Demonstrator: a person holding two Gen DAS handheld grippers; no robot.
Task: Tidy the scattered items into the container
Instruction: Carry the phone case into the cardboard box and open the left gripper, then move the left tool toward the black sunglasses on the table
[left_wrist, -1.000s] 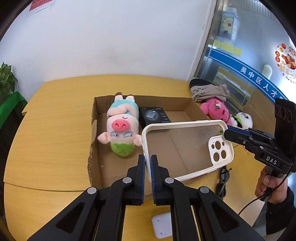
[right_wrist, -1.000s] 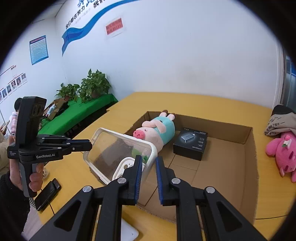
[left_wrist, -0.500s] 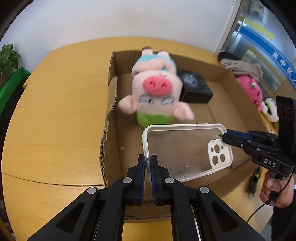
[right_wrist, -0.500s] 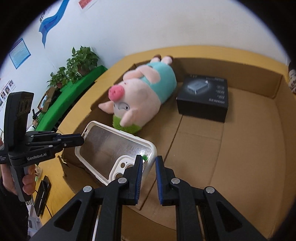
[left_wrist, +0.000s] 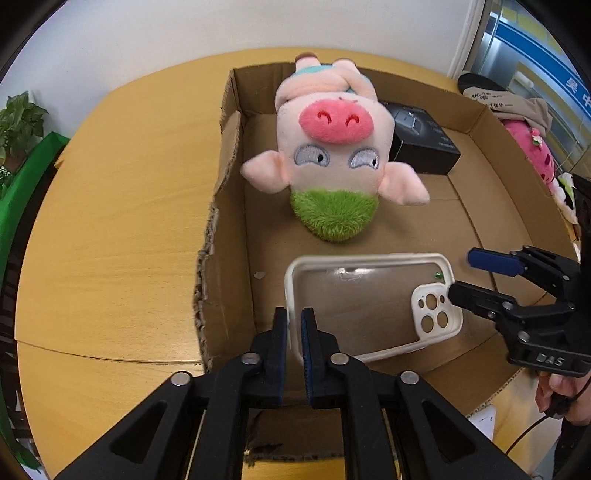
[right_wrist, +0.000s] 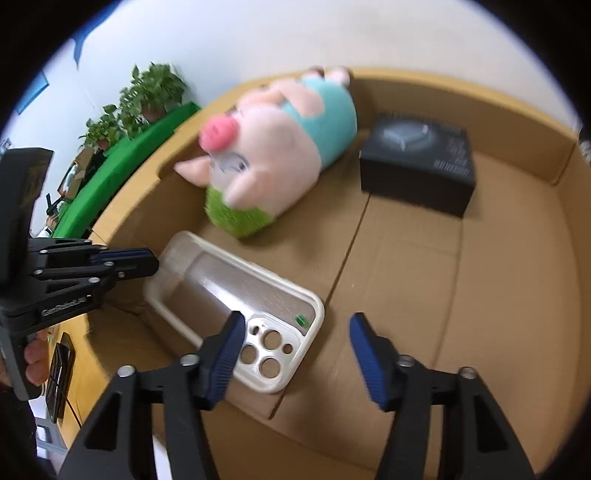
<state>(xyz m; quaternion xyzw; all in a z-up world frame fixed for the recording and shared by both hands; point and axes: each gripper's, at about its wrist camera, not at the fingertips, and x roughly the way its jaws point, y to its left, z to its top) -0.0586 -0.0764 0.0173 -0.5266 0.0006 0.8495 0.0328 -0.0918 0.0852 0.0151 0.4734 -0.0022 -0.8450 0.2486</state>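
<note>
Phone case (left_wrist: 364, 306), clear: clamped at one end by left gripper (left_wrist: 294, 332); right gripper (right_wrist: 295, 350) spread open, inside cardboard box (left_wrist: 229, 155).

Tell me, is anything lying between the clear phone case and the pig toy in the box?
Nothing: in the left wrist view, only bare cardboard floor separates the phone case from the pig plush. A tiny scrap lies off to the side.

Phone case (left_wrist: 369, 306), pig plush (left_wrist: 332, 158), box (left_wrist: 424, 147) inside carton (left_wrist: 225, 177).
</note>
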